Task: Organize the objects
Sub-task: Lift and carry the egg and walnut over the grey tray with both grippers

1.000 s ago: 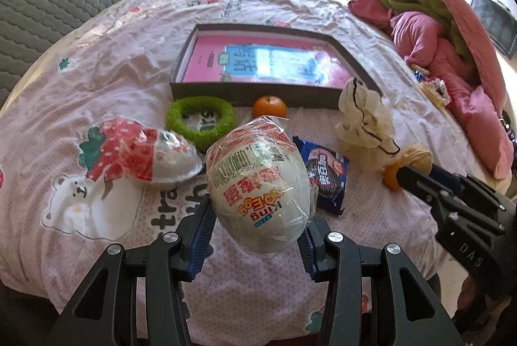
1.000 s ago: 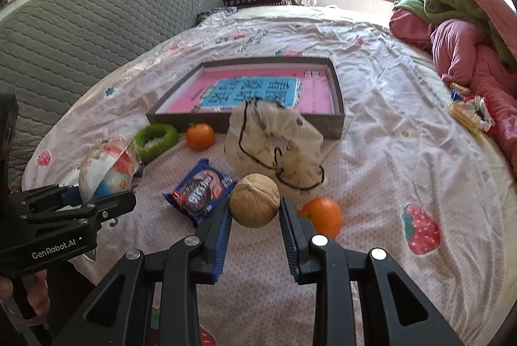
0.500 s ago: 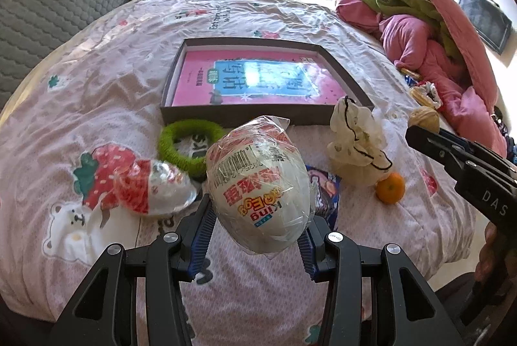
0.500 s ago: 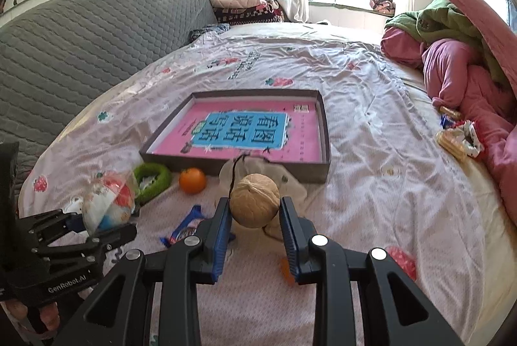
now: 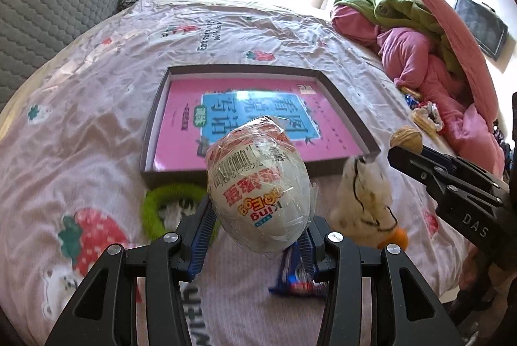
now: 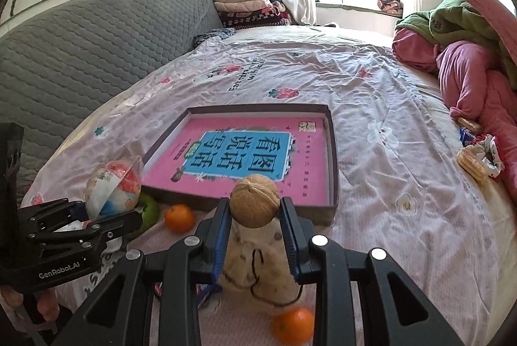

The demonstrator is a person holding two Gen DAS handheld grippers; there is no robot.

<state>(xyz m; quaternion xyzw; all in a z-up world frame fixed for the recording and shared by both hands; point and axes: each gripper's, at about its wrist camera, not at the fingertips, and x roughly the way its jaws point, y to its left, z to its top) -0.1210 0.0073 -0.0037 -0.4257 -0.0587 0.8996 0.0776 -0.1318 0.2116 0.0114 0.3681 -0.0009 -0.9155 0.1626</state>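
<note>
My left gripper [image 5: 258, 226] is shut on a large plastic-wrapped toy egg [image 5: 258, 187], held above the bed just short of a shallow grey box [image 5: 258, 116] with a pink book in it. My right gripper [image 6: 255, 216] is shut on a walnut [image 6: 254, 205], held above the box's near edge [image 6: 274, 207]; the gripper also shows in the left wrist view [image 5: 416, 158]. The left gripper and the egg [image 6: 113, 190] show in the right wrist view at the left.
On the bedsheet lie a green ring [image 5: 164, 203], a cream drawstring pouch [image 5: 365, 200], a blue snack packet [image 5: 297, 281] and two oranges [image 6: 179, 218] [image 6: 292, 325]. Pink and green bedding [image 5: 420, 32] is piled at the right; a grey headboard [image 6: 80, 48] runs along the left.
Both grippers have risen and moved forward towards the box, carrying the egg and the walnut. A second wrapped egg at the left has dropped out of view.
</note>
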